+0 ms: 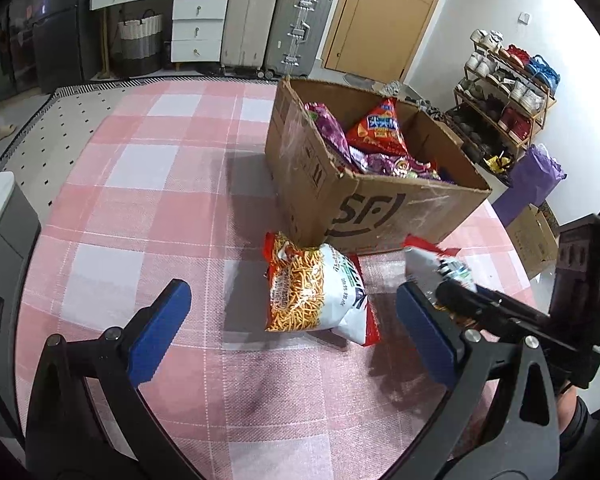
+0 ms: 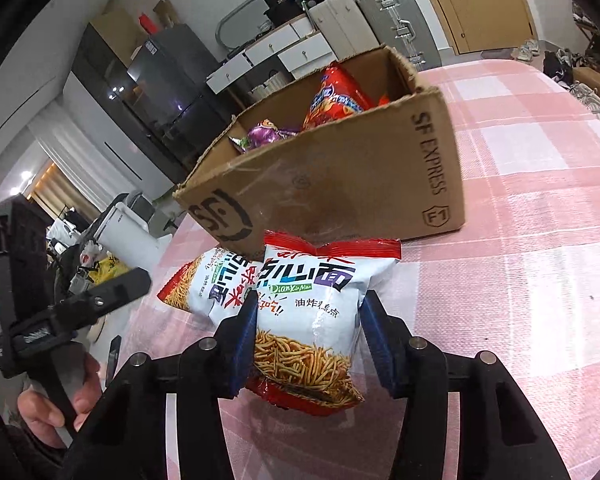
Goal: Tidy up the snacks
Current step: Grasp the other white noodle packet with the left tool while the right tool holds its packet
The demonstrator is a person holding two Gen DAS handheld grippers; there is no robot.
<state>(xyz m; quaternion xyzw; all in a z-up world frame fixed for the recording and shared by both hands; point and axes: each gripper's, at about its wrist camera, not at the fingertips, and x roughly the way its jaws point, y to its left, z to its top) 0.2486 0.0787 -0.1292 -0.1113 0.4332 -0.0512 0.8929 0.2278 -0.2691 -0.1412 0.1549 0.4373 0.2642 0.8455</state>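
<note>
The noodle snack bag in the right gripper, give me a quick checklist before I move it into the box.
1. Right gripper shut on the held noodle bag, pads on both sides: ok.
2. Bag clear of the tablecloth: cannot tell.
3. Cardboard box open on top: ok.
4. Room inside the box beside the red chip bag and purple bags: cannot tell, the near wall hides most of it.
5. Left gripper open, off to the side of the path: ok.
6. Second noodle bag lies on the table against the box, not under the held one: ok.
</note>
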